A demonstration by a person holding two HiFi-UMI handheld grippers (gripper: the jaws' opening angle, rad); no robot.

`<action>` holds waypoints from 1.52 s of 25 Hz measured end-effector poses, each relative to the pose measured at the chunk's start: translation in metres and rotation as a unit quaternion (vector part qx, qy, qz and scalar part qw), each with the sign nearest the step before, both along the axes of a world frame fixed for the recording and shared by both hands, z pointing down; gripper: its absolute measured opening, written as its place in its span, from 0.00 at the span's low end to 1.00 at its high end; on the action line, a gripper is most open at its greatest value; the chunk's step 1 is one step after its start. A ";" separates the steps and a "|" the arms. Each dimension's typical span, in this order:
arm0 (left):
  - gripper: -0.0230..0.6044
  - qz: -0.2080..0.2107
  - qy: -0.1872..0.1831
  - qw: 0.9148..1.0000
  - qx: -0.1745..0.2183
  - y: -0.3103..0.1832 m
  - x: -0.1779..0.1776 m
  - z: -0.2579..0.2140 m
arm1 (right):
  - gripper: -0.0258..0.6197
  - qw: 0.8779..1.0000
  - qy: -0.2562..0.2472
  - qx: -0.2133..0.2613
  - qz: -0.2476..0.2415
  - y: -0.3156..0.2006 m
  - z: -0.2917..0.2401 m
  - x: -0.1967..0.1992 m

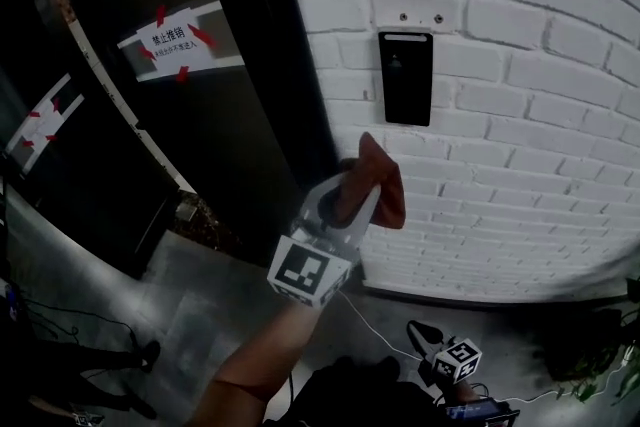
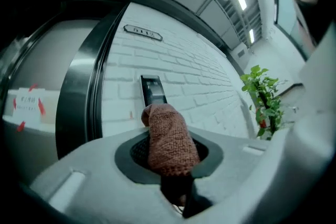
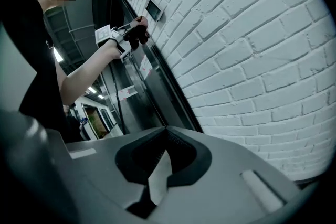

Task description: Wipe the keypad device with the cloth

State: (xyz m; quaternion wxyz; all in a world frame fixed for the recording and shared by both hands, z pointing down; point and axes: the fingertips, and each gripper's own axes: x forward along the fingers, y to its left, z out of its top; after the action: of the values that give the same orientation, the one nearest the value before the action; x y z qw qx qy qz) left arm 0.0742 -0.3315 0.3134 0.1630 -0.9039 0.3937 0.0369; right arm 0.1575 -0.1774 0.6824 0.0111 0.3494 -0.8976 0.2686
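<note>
The black keypad device point(image 1: 405, 77) hangs on the white brick wall point(image 1: 520, 165). My left gripper point(image 1: 350, 202) is raised below and left of it, shut on a reddish-brown cloth point(image 1: 378, 177) that sticks up toward the device without touching it. In the left gripper view the cloth point(image 2: 168, 136) stands between the jaws, with the keypad device point(image 2: 153, 91) just beyond its tip. My right gripper point(image 1: 432, 340) hangs low near the floor; its jaws point(image 3: 160, 181) look shut with nothing in them. From there I see the left gripper point(image 3: 126, 36) near the keypad device point(image 3: 154, 9).
A dark door with a metal frame point(image 1: 250, 95) stands left of the wall, and a paper sign point(image 1: 178, 45) is taped on it with red tape. A potted plant point(image 2: 265, 99) stands to the right. A thin white cable point(image 1: 375, 330) lies on the grey floor.
</note>
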 end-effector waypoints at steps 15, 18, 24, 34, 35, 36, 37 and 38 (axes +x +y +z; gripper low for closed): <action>0.17 0.079 0.075 0.953 -0.282 0.164 -0.095 0.236 | 0.04 1.000 0.024 0.004 -0.016 0.064 0.003 -0.071; 0.17 0.096 0.069 0.945 -0.306 0.204 -0.106 0.261 | 0.04 0.999 0.035 0.013 -0.012 0.088 -0.003 -0.090; 0.17 0.127 0.046 0.932 -0.336 0.270 -0.125 0.302 | 0.04 0.998 0.050 0.029 -0.002 0.145 -0.014 -0.119; 0.17 0.167 0.025 0.919 -0.356 0.355 -0.140 0.333 | 0.04 0.997 0.058 0.041 0.035 0.235 -0.017 -0.138; 0.17 0.172 0.023 0.918 -0.356 0.361 -0.140 0.334 | 0.04 0.997 0.058 0.041 0.038 0.242 -0.017 -0.139; 0.17 0.175 0.021 0.918 -0.356 0.366 -0.140 0.335 | 0.04 0.997 0.058 0.041 0.040 0.250 -0.017 -0.141; 0.17 0.176 0.019 0.917 -0.357 0.372 -0.141 0.336 | 0.04 0.997 0.058 0.040 0.040 0.256 -0.016 -0.142; 0.17 0.177 0.018 0.917 -0.357 0.377 -0.142 0.337 | 0.04 0.997 0.058 0.041 0.040 0.262 -0.016 -0.144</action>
State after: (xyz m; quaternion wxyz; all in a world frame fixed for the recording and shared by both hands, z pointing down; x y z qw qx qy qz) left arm -0.0678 0.0451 0.6504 -0.1871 -0.9560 0.2171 -0.0619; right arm 0.0133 0.0851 0.6666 0.0381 0.4004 -0.8908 0.2113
